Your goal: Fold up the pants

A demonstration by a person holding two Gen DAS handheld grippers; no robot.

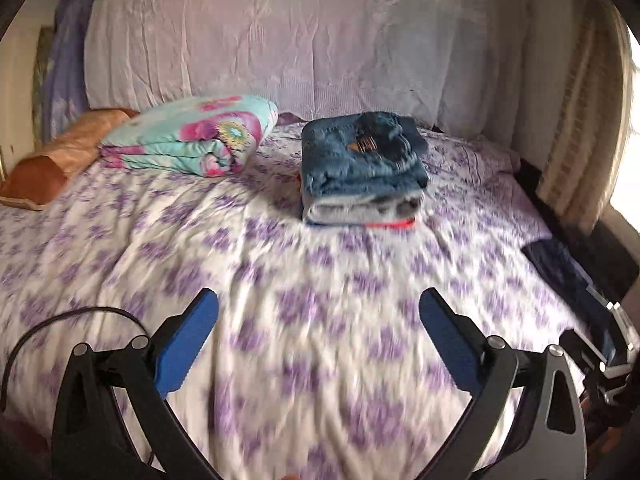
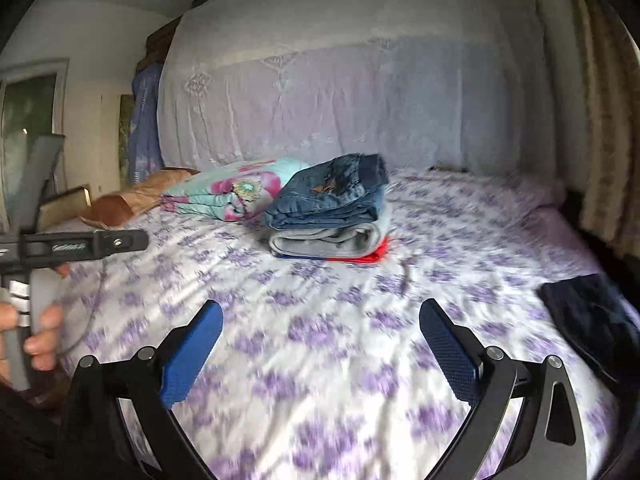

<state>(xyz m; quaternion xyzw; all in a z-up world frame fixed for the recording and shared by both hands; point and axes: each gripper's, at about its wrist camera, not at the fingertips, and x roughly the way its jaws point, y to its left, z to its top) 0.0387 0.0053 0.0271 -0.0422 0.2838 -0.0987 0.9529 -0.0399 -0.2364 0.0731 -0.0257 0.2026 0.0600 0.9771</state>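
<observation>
A stack of folded clothes sits far back on the bed: blue jeans [image 1: 362,152] on top, a grey garment [image 1: 360,210] under them, a red one [image 1: 394,224] at the bottom. The jeans also show in the right wrist view [image 2: 332,196]. A dark navy garment [image 2: 596,320] lies at the bed's right edge; it also shows in the left wrist view [image 1: 568,276]. My left gripper [image 1: 319,304] is open and empty above the sheet. My right gripper [image 2: 320,314] is open and empty above the sheet. Both are well short of the stack.
The bed [image 1: 280,280] has a white sheet with purple flowers. A folded floral blanket [image 1: 192,138] and an orange pillow [image 1: 60,156] lie at the back left. A pale cloth [image 1: 300,48] covers the headboard. Curtains [image 1: 580,140] hang at the right. A cable [image 1: 60,320] trails at the left.
</observation>
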